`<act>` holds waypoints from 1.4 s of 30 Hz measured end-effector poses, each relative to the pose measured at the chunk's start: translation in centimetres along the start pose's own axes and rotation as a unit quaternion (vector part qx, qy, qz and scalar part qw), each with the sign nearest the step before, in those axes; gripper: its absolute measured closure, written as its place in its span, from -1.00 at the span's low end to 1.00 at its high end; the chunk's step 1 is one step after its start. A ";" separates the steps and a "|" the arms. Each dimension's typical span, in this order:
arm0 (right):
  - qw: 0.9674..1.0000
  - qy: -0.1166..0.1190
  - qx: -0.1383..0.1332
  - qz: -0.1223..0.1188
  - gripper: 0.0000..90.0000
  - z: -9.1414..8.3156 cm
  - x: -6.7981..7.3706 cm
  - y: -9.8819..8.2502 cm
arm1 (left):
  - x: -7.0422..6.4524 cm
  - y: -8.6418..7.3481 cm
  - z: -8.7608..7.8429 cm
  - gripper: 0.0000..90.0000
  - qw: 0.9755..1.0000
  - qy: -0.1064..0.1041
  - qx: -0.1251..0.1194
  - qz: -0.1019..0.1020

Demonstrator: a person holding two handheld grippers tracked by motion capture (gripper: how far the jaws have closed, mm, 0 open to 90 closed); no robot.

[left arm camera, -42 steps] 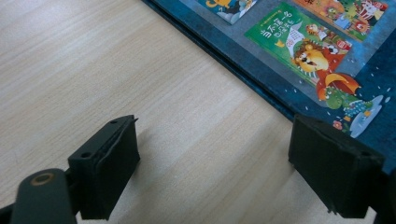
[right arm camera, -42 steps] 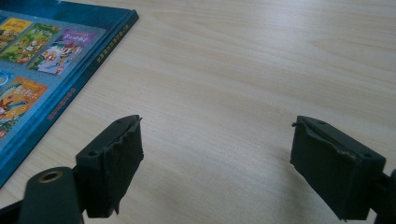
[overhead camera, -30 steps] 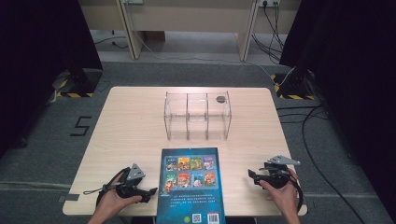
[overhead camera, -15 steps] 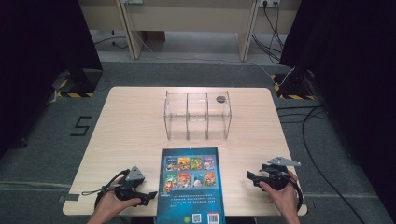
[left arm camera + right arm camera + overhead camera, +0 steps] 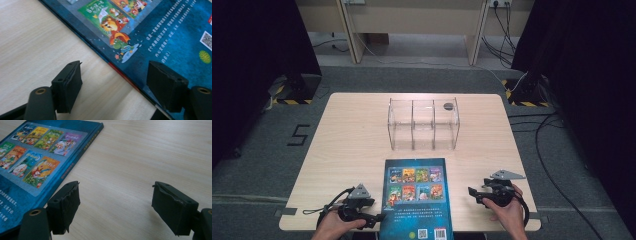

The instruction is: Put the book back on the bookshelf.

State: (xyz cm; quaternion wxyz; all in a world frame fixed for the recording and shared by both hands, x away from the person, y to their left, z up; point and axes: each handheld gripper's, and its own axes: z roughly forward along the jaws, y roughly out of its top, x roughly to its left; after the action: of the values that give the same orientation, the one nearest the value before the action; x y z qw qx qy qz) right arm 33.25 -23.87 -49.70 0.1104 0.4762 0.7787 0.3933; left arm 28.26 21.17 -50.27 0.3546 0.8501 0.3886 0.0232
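A blue picture book (image 5: 417, 197) lies flat at the table's near edge, back cover up, with small cover pictures and a barcode. My left gripper (image 5: 376, 210) rests at its left edge and points at it. In the left gripper view the jaws (image 5: 115, 67) have just been closing. They still stand apart, one over the wood and one over the book's cover (image 5: 155, 32), with the book's edge running between them and neither pad pressing. My right gripper (image 5: 474, 196) lies to the right of the book, open (image 5: 115, 186) over bare wood, with the book (image 5: 32, 160) off to its left.
A clear three-compartment box (image 5: 423, 124) stands in the middle of the light wooden table (image 5: 352, 130). A small dark round thing (image 5: 448, 106) sits at its far right corner. Cables and dark curtains surround the table.
The left gripper's jaws have narrowed beside the book's left edge. The right gripper and the book have kept still.
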 end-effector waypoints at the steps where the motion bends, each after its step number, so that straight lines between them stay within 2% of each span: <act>1: 1.000 0.003 0.001 0.002 -0.49 0.0 0.1 0.0 | -0.1 0.0 0.0 -0.34 1.000 -0.002 0.000 0.001; 8: 0.999 0.033 0.007 0.000 -0.47 0.4 1.3 -0.2 | -1.1 0.1 0.5 -0.22 1.000 -0.028 0.000 0.004; 10: 0.999 0.043 0.010 0.003 -0.46 0.5 1.7 -0.3 | -1.5 0.2 0.7 -0.24 1.000 -0.026 0.002 0.011; 13: 0.999 0.049 0.017 -0.001 -0.45 0.7 2.1 -0.4 | -1.6 0.2 0.7 -0.26 1.000 -0.026 0.001 0.006; 18: 0.998 0.058 0.025 -0.005 -0.43 1.2 2.7 -0.3 | -2.0 0.5 1.1 -0.24 0.999 -0.041 -0.001 0.002; 21: 0.998 0.064 0.028 -0.003 -0.43 1.5 2.9 -0.3 | -2.7 0.9 1.8 -0.23 0.998 -0.056 -0.005 0.004; 28: 0.997 0.068 0.034 0.008 -0.40 1.8 3.0 -0.3 | -3.7 1.6 2.9 -0.22 0.998 -0.066 -0.011 0.011; 33: 0.997 0.071 0.035 0.004 -0.36 2.1 3.2 -0.3 | -3.7 1.7 3.0 -0.22 0.998 -0.068 -0.010 0.012; 36: 0.997 0.072 0.034 0.011 -0.36 2.2 3.3 -0.3 | -3.7 1.7 3.0 -0.22 0.997 -0.070 -0.013 0.013; 40: 0.995 0.089 0.026 0.024 -0.23 2.5 3.6 -0.3 | -4.0 1.8 3.3 -0.22 0.997 -0.070 -0.015 0.019; 41: 0.994 0.097 0.026 0.031 -0.25 2.6 3.7 -0.4 | -4.0 1.8 3.3 -0.22 0.997 -0.070 -0.015 0.019; 42: 0.994 0.097 0.023 0.037 -0.24 2.7 3.7 -0.4 | -4.1 1.8 3.3 -0.23 0.997 -0.067 -0.014 0.021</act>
State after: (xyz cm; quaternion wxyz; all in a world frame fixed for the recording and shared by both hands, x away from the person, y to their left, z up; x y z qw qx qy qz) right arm 32.49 -19.52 -50.98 0.0093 0.4665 0.7766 0.4233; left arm 27.60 15.65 -50.63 0.3912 0.8528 0.3454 -0.0212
